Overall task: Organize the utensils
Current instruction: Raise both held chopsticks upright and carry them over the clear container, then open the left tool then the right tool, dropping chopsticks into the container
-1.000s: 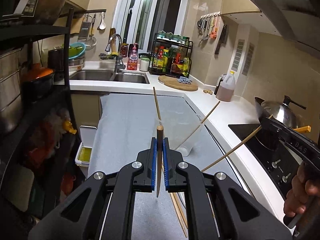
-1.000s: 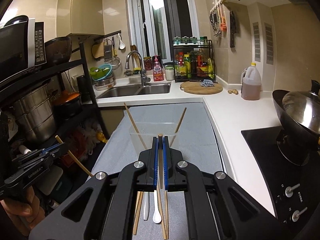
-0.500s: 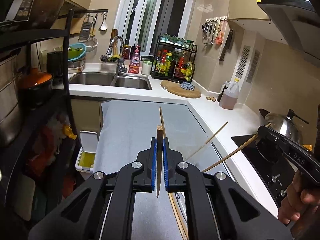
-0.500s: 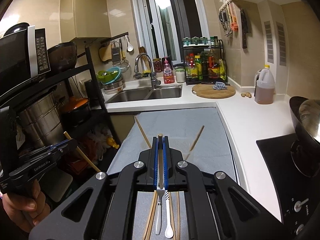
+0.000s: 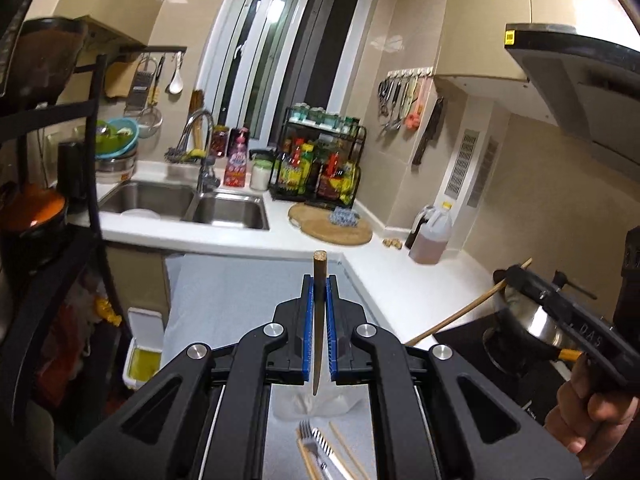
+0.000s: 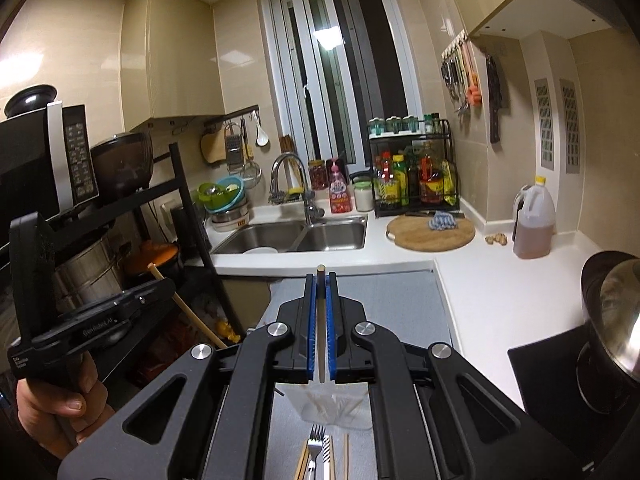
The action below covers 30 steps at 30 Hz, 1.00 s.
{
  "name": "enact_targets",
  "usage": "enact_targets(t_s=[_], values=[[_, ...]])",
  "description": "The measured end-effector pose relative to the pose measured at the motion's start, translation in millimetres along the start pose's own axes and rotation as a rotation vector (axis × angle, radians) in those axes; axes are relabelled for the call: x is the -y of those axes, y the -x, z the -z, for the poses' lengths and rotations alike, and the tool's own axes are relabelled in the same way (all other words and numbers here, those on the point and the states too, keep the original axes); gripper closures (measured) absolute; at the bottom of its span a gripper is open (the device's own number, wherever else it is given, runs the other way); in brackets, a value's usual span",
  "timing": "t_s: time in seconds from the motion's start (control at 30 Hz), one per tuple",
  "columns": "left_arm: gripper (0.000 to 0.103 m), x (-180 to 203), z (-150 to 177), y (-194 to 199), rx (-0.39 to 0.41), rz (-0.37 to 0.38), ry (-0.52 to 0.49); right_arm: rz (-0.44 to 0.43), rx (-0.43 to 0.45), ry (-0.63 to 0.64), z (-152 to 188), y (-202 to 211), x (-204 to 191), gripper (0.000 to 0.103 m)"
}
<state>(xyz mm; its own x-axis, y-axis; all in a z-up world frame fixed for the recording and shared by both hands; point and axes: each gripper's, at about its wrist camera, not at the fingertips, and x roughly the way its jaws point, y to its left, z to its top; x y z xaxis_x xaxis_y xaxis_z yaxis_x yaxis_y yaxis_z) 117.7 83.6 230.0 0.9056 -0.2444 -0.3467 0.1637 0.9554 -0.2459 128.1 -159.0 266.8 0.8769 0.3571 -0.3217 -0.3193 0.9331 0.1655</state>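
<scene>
I have two claws, and each is closed tight on one chopstick. My left claw [image 5: 319, 280] grips a dark wooden chopstick [image 5: 319, 312] that stands nearly upright between the blue pads, its blunt end poking above the tips. My right claw [image 6: 320, 280] pinches a paler chopstick [image 6: 321, 336] the same way. Both claws are lifted well above the grey-matted desk [image 6: 404, 300].

I judge the step in hand to be the carry: one stick in each claw, raised, on the way to the clear container [image 6: 334, 408] that sits on the desk directly below. The next move calls for tipping each stick point-down over the container's open mouth, lowering, and only then loosening my grip, one claw at a time so the sticks do not cross.

Counting from largest down: one clear container, with a few pale sticks already showing through its wall, too blurred to number. One fork [image 6: 316, 452] lies just beside it. Loose chopsticks [image 6: 346, 456] on the desk near the fork number at least two, but the claw bodies hide part of that row, so I cannot fix the total.
</scene>
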Motion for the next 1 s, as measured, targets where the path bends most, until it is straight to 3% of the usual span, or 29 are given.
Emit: enact_targets(t_s=[0.17,0.37,0.53,0.63,0.67,0.73,0.8,1.0], values=[[0.097,7.2,-0.2,-36.5,-0.001,0.018,-0.013,0.019,-0.042,-0.018,15.6,-36.4,14.3,0.098],[0.097,-0.2,41.9,-104.1,-0.136,-0.014,-0.027,0.045,-0.13,-0.008,56.8,-85.5,27.0,0.098],[0.097,-11.4,69.1,-132.5,-0.197,-0.031,-0.022,0.029,-0.183,-0.012,76.0,-111.4,33.9,0.098],[0.097,-16.0,76.3,-134.8,-0.21,-0.021,-0.018,0.046,-0.197,-0.004,82.4,-116.7,33.6,0.091],[0.097,-17.0,77.1,-132.9,-0.211,-0.025,-0.02,0.052,-0.195,-0.001,83.8,-115.0,33.2,0.08],[0.087,-18.4,75.0,-122.4,-0.197,-0.046,-0.03,0.061,-0.171,0.008,84.1,-105.7,32.4,0.07],[0.077,-18.8,71.1,-110.3,-0.167,-0.055,-0.038,0.072,-0.15,0.017,83.4,-95.0,31.4,0.07],[0.077,-16.4,63.7,-51.3,-0.067,-0.078,-0.044,0.097,-0.065,0.028,85.1,-45.4,26.1,0.07]])
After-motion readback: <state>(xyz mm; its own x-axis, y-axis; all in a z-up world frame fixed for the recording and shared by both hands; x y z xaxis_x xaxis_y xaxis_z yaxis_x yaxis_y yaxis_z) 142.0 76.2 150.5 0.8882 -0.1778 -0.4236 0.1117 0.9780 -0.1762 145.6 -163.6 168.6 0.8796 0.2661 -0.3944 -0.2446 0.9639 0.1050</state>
